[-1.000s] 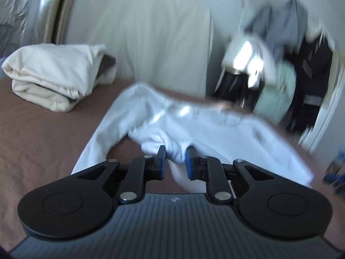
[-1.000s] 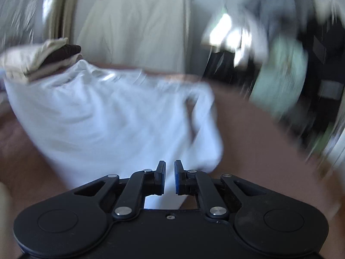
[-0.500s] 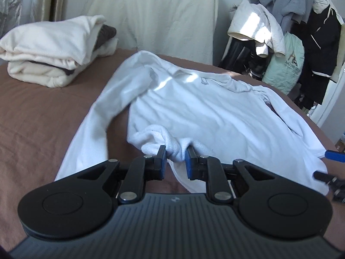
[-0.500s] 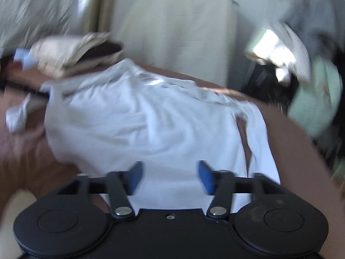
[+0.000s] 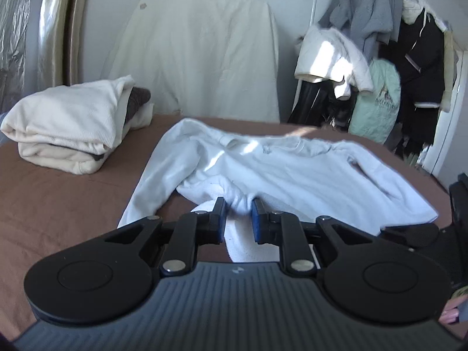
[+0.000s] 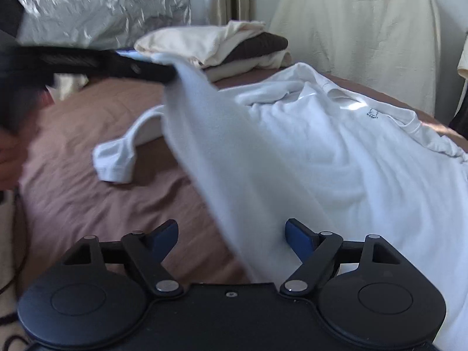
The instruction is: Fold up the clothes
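A white long-sleeved cotton sweatshirt (image 5: 292,169) lies spread across a bed covered in a brown sheet (image 5: 58,204), its neckline toward the far edge, where a cream-covered headboard (image 5: 199,58) stands.

The left gripper (image 5: 238,215) has its jaws pinching a bunched fold of the sweatshirt's hem, as it did a second ago. In the right wrist view that pinched corner is lifted off the bed, so the cloth rises in a slanted sheet toward the left gripper (image 6: 140,67).

The right gripper (image 6: 232,234) is what has changed. A second ago its jaws were pressed almost together at the hem; half a second ago they had parted; now they stand spread wide, with the hem's edge lying between the blue pads (image 6: 298,235) but not held. The view has also swung toward the left side of the bed.

One sleeve (image 6: 122,158) trails loose over the sheet near the left edge. A stack of folded cream and dark brown garments (image 5: 73,125) sits at the far left corner of the bed. A rack hung with grey, white and black coats (image 5: 380,58) stands beyond the right edge.

My reading: the garment has been laid out flat, and the right side has released its hold, perhaps to take a new one. No fold in the body shows yet.
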`<state>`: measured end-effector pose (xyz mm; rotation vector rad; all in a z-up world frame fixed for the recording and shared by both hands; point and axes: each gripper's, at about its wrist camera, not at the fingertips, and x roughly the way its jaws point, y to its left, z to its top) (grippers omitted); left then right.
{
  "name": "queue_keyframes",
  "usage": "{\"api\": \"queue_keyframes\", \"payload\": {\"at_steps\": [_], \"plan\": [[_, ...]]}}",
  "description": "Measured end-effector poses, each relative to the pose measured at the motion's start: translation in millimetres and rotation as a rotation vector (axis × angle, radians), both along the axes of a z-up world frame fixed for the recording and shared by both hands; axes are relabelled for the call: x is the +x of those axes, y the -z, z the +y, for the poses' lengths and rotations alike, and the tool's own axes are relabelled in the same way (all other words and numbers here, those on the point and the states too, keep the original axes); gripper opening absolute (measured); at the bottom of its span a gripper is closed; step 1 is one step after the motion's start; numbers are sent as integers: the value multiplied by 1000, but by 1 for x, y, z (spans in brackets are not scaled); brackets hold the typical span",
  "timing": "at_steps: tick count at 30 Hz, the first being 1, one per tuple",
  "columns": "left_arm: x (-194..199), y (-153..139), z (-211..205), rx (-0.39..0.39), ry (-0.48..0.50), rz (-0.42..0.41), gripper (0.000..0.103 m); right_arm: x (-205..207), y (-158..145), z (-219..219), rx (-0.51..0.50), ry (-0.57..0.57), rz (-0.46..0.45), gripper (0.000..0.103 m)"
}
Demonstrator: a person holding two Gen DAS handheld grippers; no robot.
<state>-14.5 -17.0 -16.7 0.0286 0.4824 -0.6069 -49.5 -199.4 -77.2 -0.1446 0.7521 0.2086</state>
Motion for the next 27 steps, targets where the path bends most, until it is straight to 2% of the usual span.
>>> {"api": "queue_keyframes", "payload": {"at_steps": [2, 3, 4, 5, 8, 13, 15, 16, 19, 20, 23, 24, 26, 27], "plan": [[6, 8, -10, 98, -29, 13, 17, 3, 13, 23, -217, -31, -38, 78], [11, 13, -12, 115, -38, 44, 17, 4, 21, 35, -346, -48, -68, 72], [18, 18, -12, 113, -44, 80, 17, 6, 27, 40, -393, -56, -79, 49], [22, 21, -10, 101, -52, 103, 17, 8, 32, 44, -430, -63, -87, 27], [34, 29, -3, 65, -73, 172, 17, 21, 28, 35, -355, 13, -101, 9], [54, 44, 9, 6, -109, 286, 18, 33, 4, 6, -189, 101, -133, 9], [62, 50, 14, -18, -123, 331, 18, 38, 7, 3, -233, 98, -132, 9], [63, 51, 12, -18, -123, 327, 18, 41, 10, 3, -259, 95, -127, 9], [62, 48, 8, -2, -111, 255, 18, 49, 8, 3, -216, 102, -94, 9], [60, 45, 7, -3, -103, 225, 18, 51, 4, -1, -159, 111, -70, 10], [57, 34, 11, -73, -76, 135, 20, 51, -5, -16, 123, 156, 27, 14], [59, 34, 9, -38, -83, 93, 21, 50, -8, -21, 213, 170, 54, 14], [67, 37, 4, 47, -119, 45, 20, 53, -4, -15, 48, 201, 1, 12], [72, 41, 3, 94, -145, 40, 18, 56, 1, -12, -81, 223, -30, 13]]}}
